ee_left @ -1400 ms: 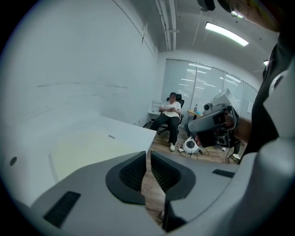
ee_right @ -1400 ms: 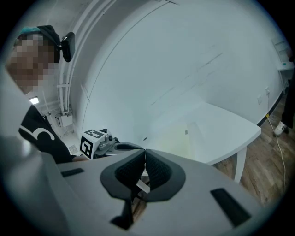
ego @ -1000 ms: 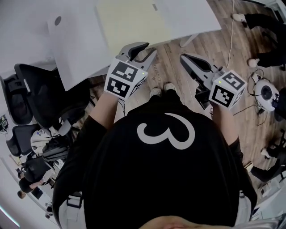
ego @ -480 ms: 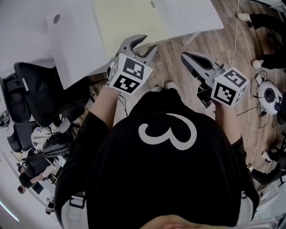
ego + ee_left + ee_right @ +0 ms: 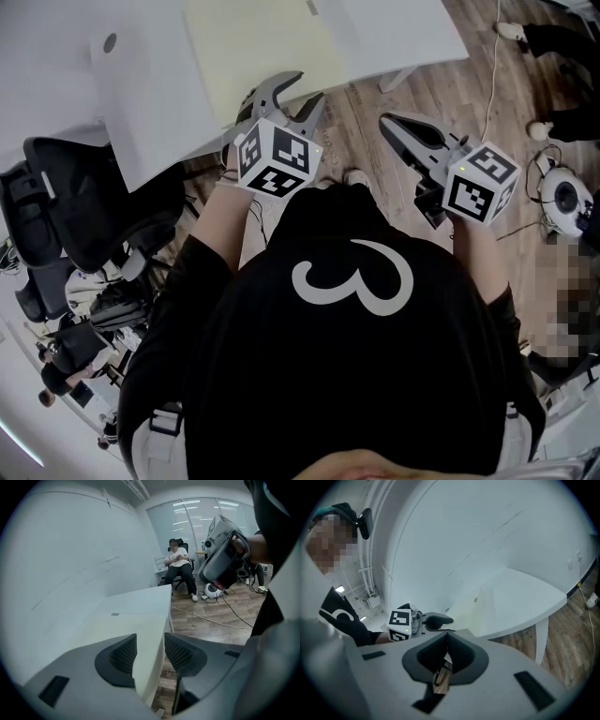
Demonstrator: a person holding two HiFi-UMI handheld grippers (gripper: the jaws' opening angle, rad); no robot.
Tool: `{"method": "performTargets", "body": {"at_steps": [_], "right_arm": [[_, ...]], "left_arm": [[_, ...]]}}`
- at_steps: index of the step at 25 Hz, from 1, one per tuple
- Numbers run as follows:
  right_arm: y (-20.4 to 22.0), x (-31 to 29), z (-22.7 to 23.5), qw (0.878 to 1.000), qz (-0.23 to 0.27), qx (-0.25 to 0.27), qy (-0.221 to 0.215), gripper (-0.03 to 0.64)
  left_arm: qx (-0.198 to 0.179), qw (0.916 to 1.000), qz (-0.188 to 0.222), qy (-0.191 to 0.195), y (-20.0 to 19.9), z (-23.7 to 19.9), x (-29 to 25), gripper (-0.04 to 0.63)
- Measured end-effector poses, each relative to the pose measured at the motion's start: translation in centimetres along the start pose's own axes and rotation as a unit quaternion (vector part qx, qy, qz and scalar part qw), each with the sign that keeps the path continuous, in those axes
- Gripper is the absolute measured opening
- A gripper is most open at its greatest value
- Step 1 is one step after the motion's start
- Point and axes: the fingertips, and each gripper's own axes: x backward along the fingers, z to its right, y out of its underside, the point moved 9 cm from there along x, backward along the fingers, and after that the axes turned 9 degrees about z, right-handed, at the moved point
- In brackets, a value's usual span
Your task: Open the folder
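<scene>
Barely begun: pale-yellow folder [image 5: 262, 47] lying shut on the white worktop [image 5: 403, 28]. Poised at its near edge with left gripper [image 5: 307, 86], fingers [image 5: 123, 656] just spread, gripping nothing; right gripper [image 5: 389, 122] pinched together, empty.

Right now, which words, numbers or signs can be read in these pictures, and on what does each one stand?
"3": white, on the person's black shirt.
Square markers, no letters: on the left gripper and right gripper.
Small tag on the folder: too small to read.
</scene>
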Motion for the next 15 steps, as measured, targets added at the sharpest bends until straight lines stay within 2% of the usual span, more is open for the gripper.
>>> {"method": "performTargets", "body": {"at_steps": [9,15], "right_arm": [[0.24,0.23,0.62,1.0,0.001,-0.002,0.005,0.023],[0.34,0.08,0.93,1.0,-0.003,-0.002,0.007,0.023]], "left_arm": [[-0.007,0.9999,-0.007,-0.011,0.52,-0.06,-0.22,0.175],[0.004,1.0,-0.002,0.0,0.49,-0.2,-0.04,0.156]]}}
